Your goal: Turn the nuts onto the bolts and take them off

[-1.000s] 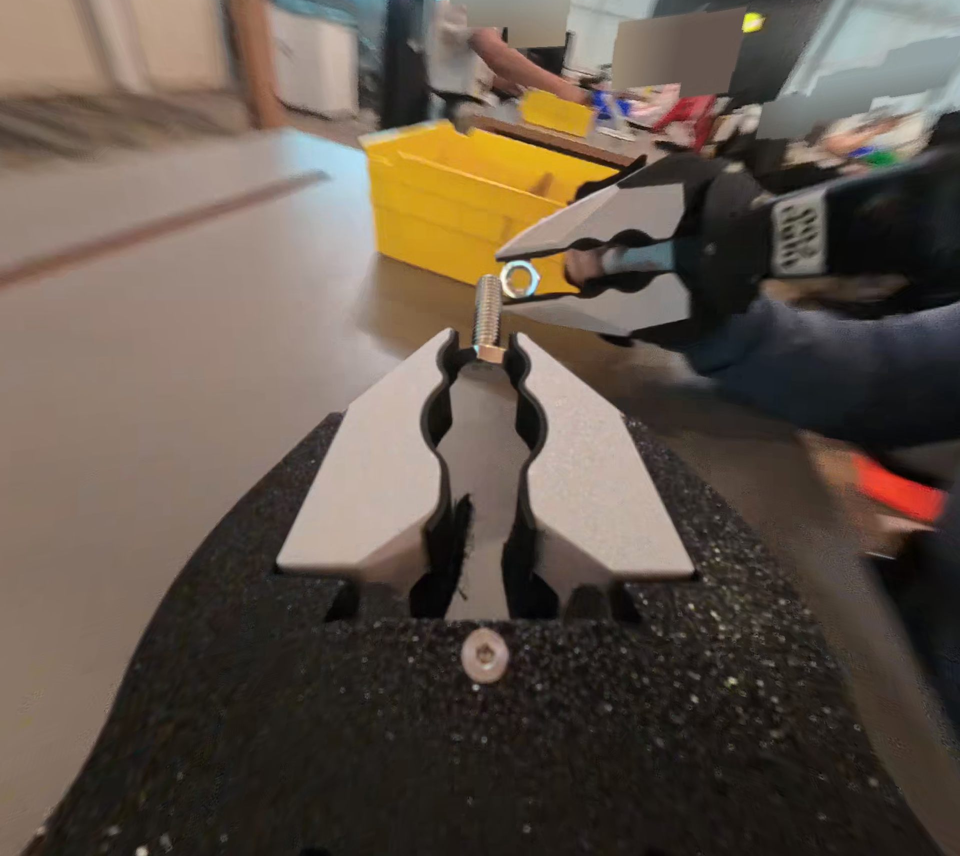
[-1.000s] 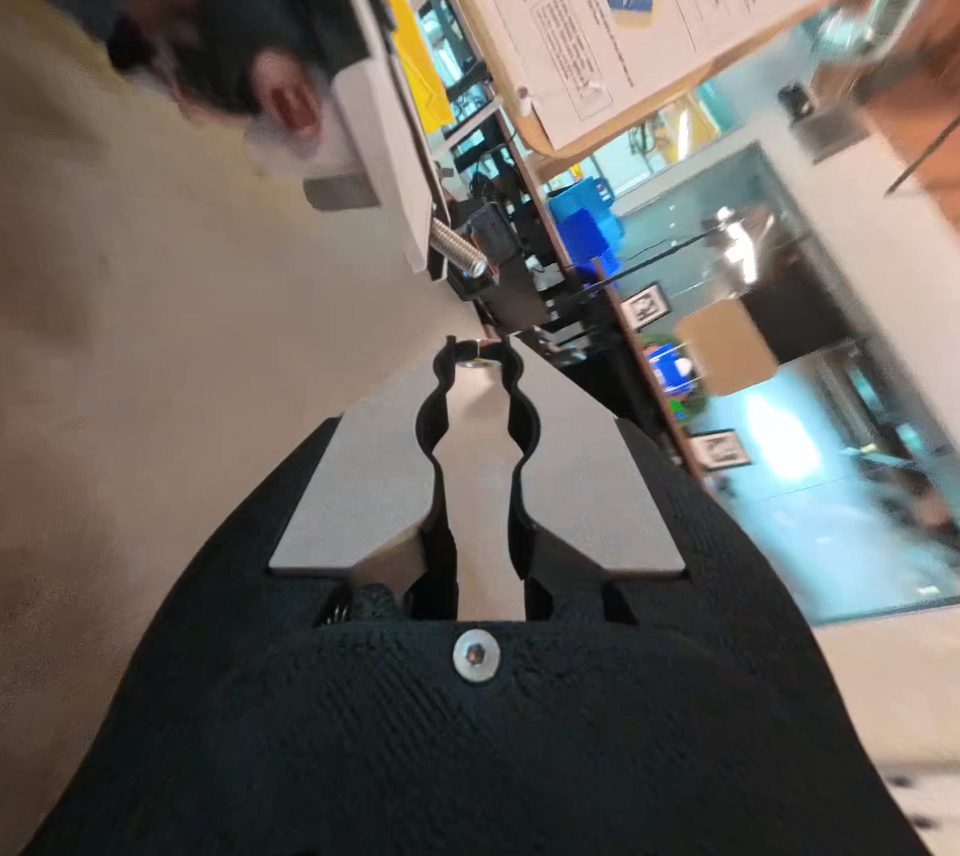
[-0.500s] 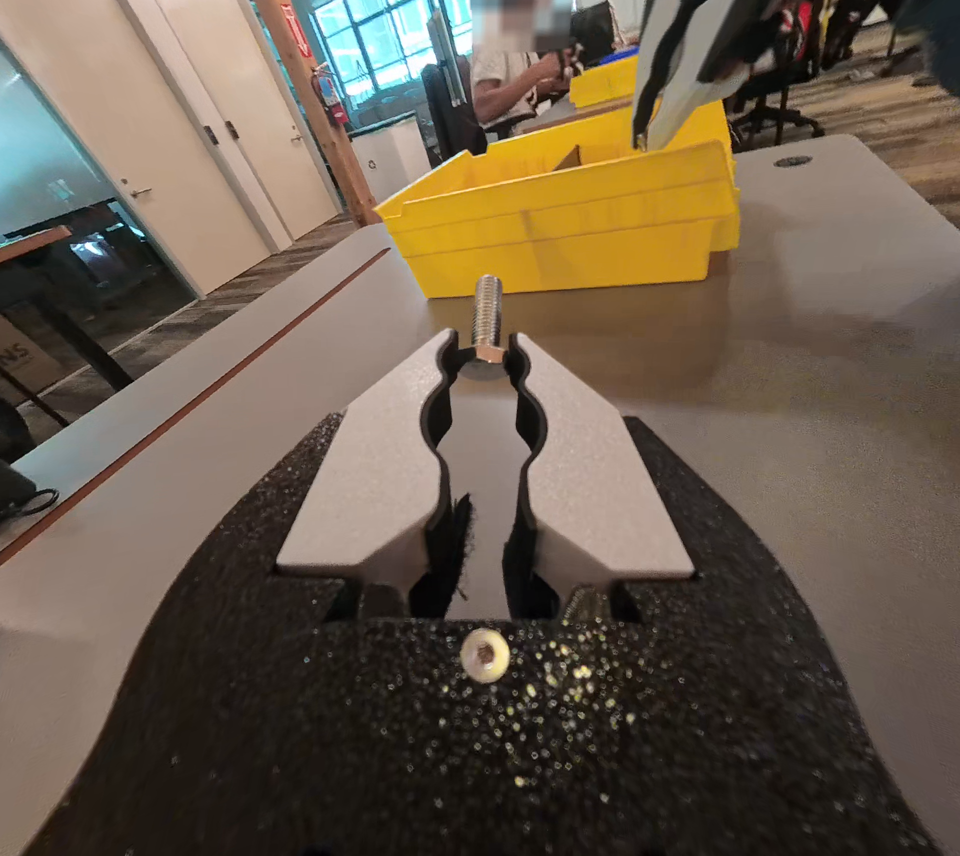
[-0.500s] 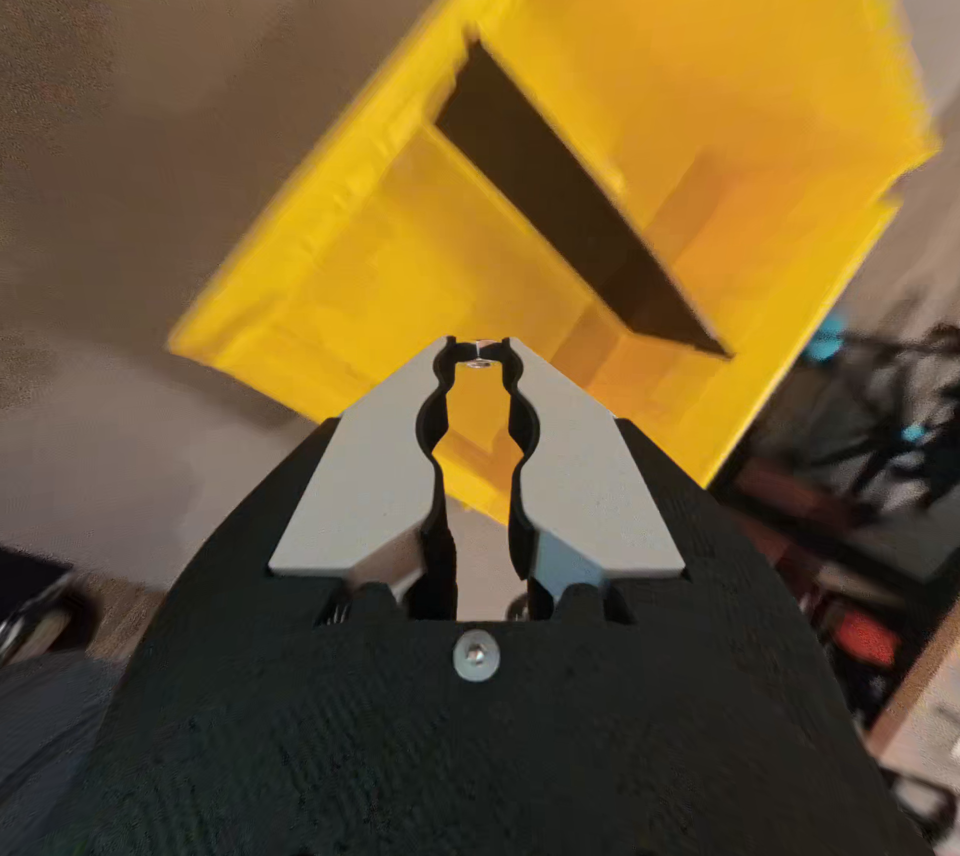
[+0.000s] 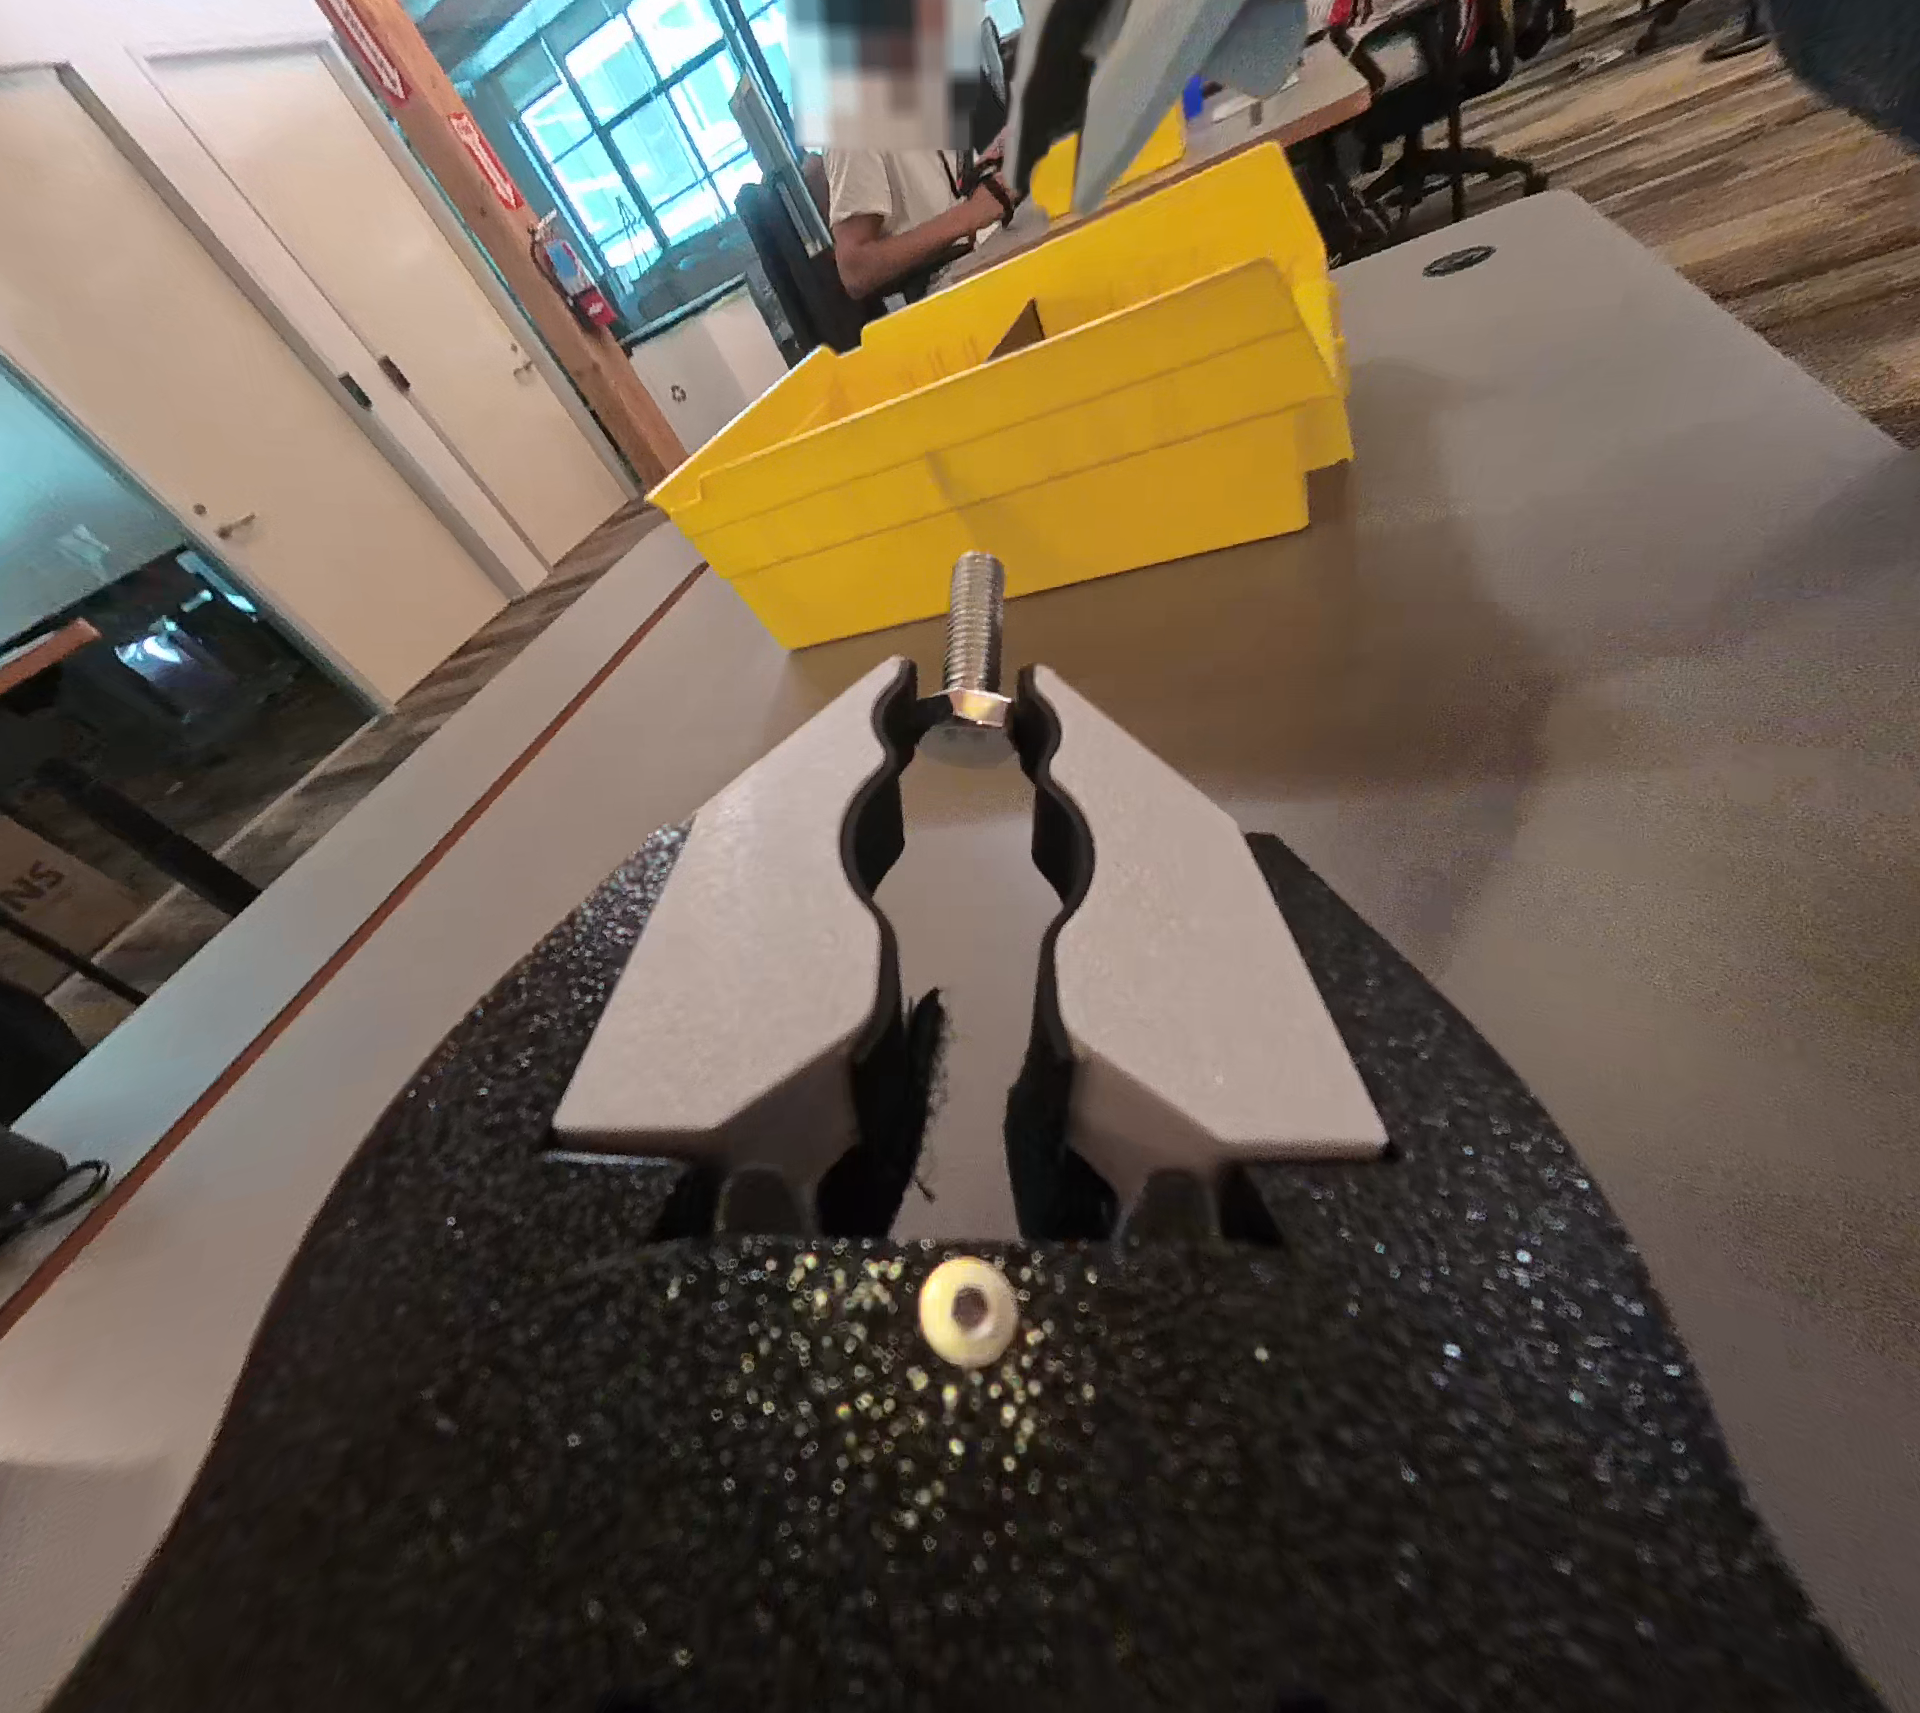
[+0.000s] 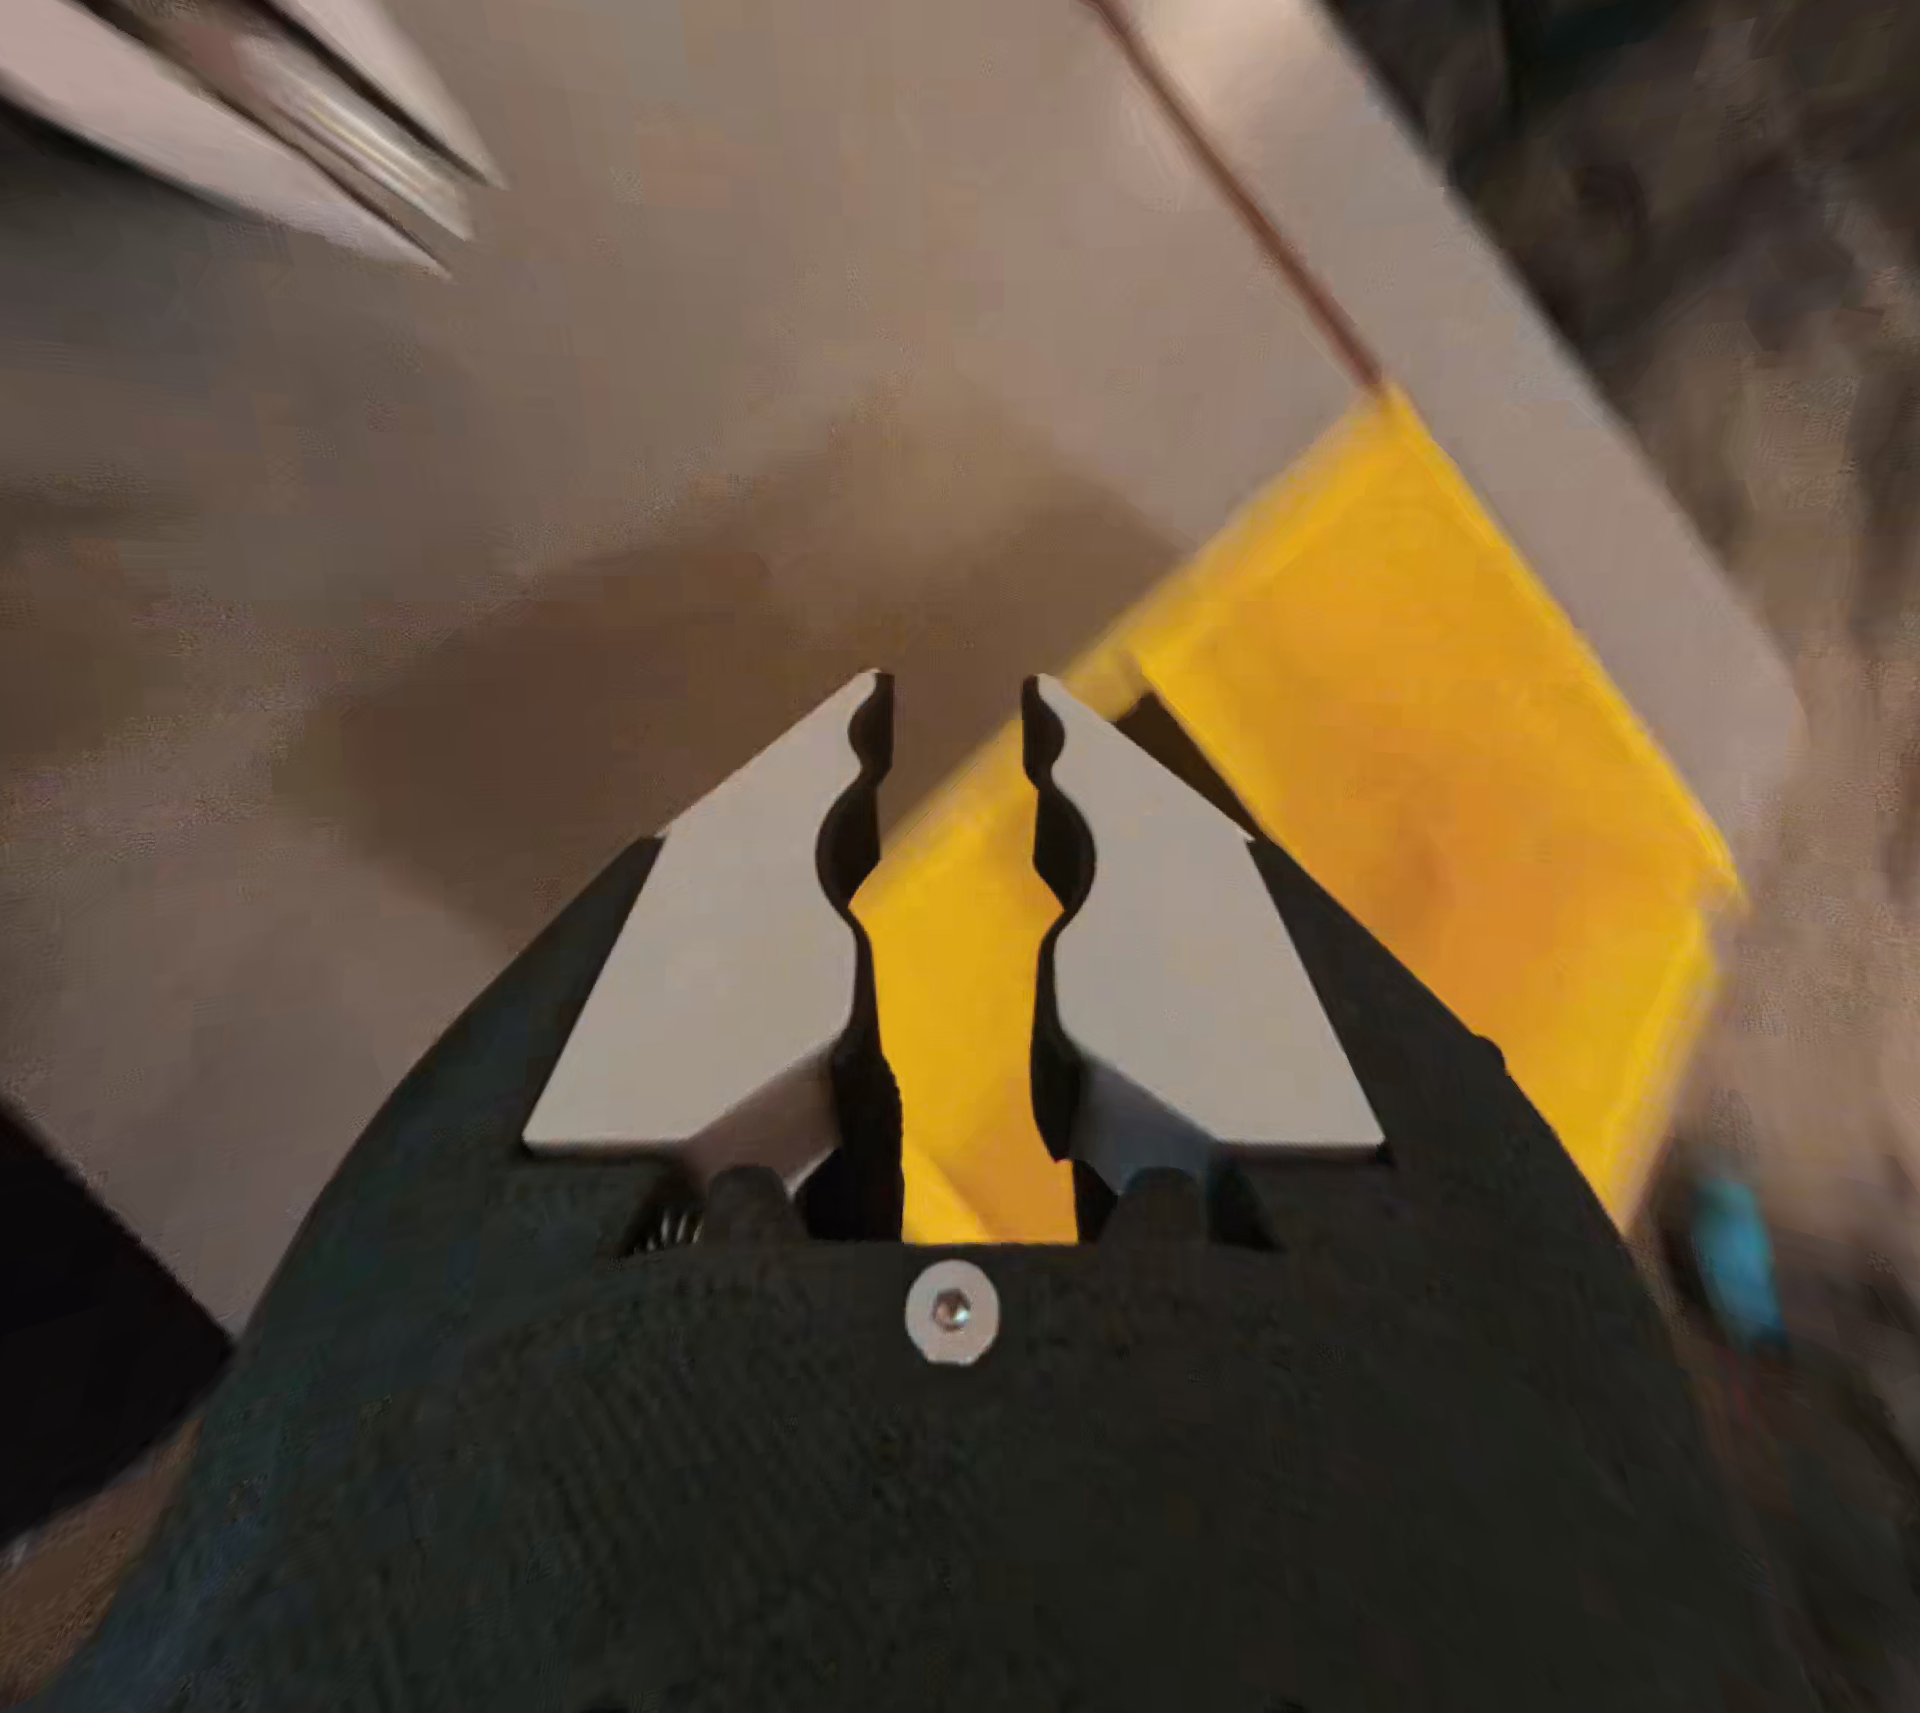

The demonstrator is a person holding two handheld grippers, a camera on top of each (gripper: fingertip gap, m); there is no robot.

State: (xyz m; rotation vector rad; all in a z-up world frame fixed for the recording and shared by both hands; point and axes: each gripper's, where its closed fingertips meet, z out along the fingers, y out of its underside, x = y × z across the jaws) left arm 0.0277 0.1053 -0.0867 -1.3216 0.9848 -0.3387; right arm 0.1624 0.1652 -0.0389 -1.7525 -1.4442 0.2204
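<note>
While the left gripper (image 5: 961, 695) stays low over the grey desk (image 5: 1558, 728), it is clenched on a silver bolt (image 5: 971, 624), its two grey fingertips pinching the hexagonal head so that the threaded shank stands out forward past the tips, bare of any nut along the length that shows. Just beyond the bolt's end lies a yellow bin (image 5: 1039, 458) on the desk, with a dark divider visible inside it. Above and ahead of the left gripper, over the far side of the bin, the right gripper (image 5: 1070, 183) hangs with its tips pointing down toward the bin's interior. In the right wrist view, which is smeared by motion, the right gripper (image 6: 957, 687) is released: a clear gap separates its fingertips and nothing sits between them, so only the yellow bin (image 6: 1403, 780) and the desk (image 6: 727, 313) show through the gap. The bin lies below and to the right of these tips, with its dark divider close to the right finger. At the upper left of that view the left gripper (image 6: 457, 209) appears as a blurred grey wedge, too smeared to make out the bolt. No nut can be made out in either view; the inside of the bin is mostly hidden or blurred. Behind the bin, a person (image 5: 894, 209) sits at another desk.
</note>
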